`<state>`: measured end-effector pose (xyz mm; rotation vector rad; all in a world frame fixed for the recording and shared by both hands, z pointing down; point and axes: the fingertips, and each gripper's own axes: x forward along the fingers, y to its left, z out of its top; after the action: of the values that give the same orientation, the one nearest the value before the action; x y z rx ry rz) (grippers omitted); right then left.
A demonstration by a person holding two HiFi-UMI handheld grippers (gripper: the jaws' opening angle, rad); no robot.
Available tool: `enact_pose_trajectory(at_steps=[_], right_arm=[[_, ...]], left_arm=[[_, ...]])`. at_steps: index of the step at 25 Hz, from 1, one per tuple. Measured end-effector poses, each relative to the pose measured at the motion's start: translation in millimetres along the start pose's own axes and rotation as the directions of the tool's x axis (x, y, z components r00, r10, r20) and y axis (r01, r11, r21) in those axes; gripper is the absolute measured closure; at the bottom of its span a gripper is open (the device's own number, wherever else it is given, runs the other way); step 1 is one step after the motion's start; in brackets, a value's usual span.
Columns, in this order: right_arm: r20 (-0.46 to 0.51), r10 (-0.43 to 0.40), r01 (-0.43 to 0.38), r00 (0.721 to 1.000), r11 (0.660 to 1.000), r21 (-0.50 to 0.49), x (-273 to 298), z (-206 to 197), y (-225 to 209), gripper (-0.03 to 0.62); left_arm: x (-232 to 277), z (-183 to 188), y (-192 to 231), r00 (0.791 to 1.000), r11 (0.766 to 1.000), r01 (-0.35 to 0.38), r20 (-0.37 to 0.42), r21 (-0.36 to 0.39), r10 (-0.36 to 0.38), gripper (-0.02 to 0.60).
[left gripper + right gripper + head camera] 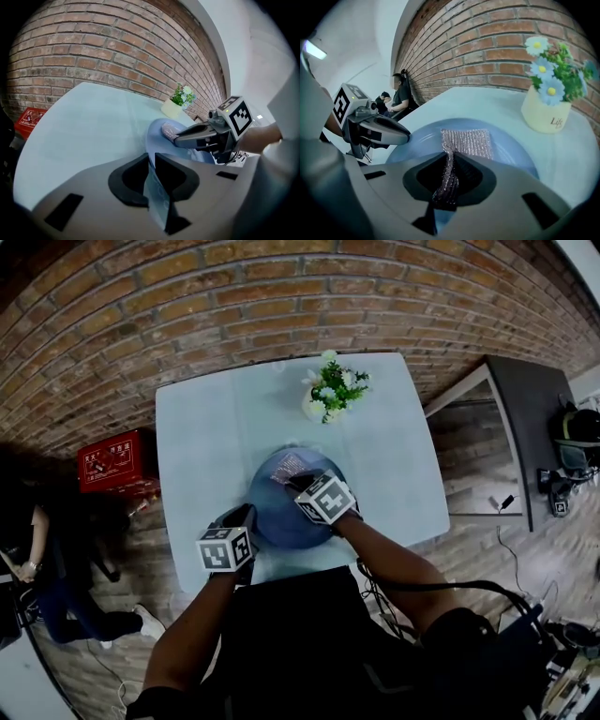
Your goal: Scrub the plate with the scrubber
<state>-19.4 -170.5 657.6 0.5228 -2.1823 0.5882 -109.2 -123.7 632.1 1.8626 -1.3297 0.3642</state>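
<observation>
At the middle of the pale table (197, 427), toward its 6 o'clock edge, sits the blue plate (267, 498). A silvery mesh scrubber (471, 140) lies flat on the plate's floor, on the half toward 12 o'clock.

The left gripper (152, 176) comes in at the plate's 7 o'clock. Its jaws are pressed onto the rim, which stands as a thin blue edge between the two dark pads.

The right gripper (449, 177) reaches over the plate from 4 o'clock. Its jaws pinch the near edge of the scrubber, and a bunched strip of the mesh runs down between the pads while the rest stays spread on the plate.

Beyond the plate at 12 o'clock, apart from it, a cream flower pot (323, 411) with white and blue blooms stands on the table. A brick wall (281, 296) runs behind the table. On the floor at 9 o'clock, beside the table, is a red crate (114, 460).
</observation>
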Motion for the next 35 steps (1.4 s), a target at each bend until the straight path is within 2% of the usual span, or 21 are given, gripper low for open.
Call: enact_pose_trajectory(at_steps=[6,12,16,19,21,26,30,35], right_arm=[[-0.025,0.018,-0.018,1.000,1.000,0.024,6.6,5.8,11.1,0.530],[-0.073,0.079,-0.079,0.994,0.997,0.014,11.6,6.4,34.5,0.530],[-0.089,0.137,-0.134,0.987,0.990,0.029,13.7,5.0,54.8,0.530],[-0.107,0.141,-0.138,0.984,0.990,0.034,16.0,0.3,63.8,0.530],[-0.109,0.160,-0.153,0.981,0.986,0.067,16.9,-0.5,68.7,0.530],[-0.081,0.203,-0.190,0.976,0.971,0.149,18.2,-2.0,78.6,0.530],[-0.040,0.247,-0.230,0.968,0.942,0.243,16.0,0.6,84.7,0.530],[-0.007,0.307,-0.293,0.952,0.915,0.278,8.6,2.9,99.5,0.530]], left_arm=[[-2.3,0.5,-0.5,1.000,1.000,0.022,-0.005,0.012,-0.022,0.528],[-10.3,5.1,-4.6,0.999,0.998,0.043,0.029,0.046,-0.044,0.534],[-15.8,5.7,-11.0,0.998,0.992,0.060,0.020,0.111,-0.063,0.537],[-21.2,3.5,-12.3,0.997,0.993,0.070,0.022,0.091,-0.073,0.537],[-25.2,4.8,-6.5,0.998,0.996,0.059,0.029,0.071,-0.061,0.537],[-34.8,6.7,3.2,0.997,0.995,0.062,0.037,0.076,-0.065,0.537],[-38.4,7.7,5.0,0.996,0.995,0.071,0.042,0.063,-0.074,0.537],[-39.2,7.6,2.1,0.995,0.994,0.091,0.044,0.063,-0.093,0.538]])
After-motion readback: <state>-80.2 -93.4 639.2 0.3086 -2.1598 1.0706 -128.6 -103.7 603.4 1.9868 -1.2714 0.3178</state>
